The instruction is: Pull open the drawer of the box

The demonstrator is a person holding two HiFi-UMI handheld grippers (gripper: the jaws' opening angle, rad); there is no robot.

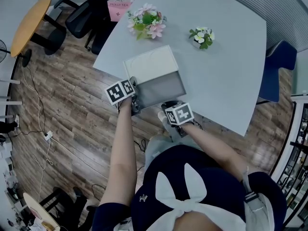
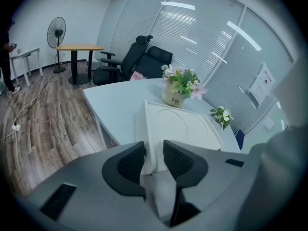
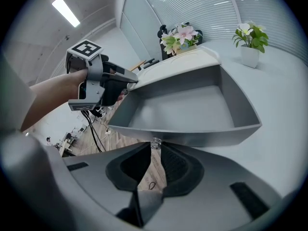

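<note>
A white box [image 1: 150, 63] lies on the pale table [image 1: 226, 76], and its grey drawer [image 1: 162, 89] stands pulled out toward me, with nothing in it. My left gripper [image 1: 134, 93] is clamped on the box's near left corner. In the left gripper view both pads sit against the white wall [image 2: 150, 143] of the box [image 2: 179, 124]. My right gripper [image 1: 170, 106] is at the drawer's front. In the right gripper view a small clear knob [image 3: 155, 142] under the drawer's front wall [image 3: 192, 136] sits pinched between the tips of that gripper [image 3: 155, 150]. The left gripper [image 3: 121, 88] shows there too.
A pot of pink flowers [image 1: 146, 22] and a small white-flowered plant [image 1: 202, 36] stand behind the box. The table's near edge runs just under the drawer's front. Black office chairs [image 1: 82, 16], a round wooden table [image 1: 30, 23] and a blue chair [image 1: 276, 73] surround the table.
</note>
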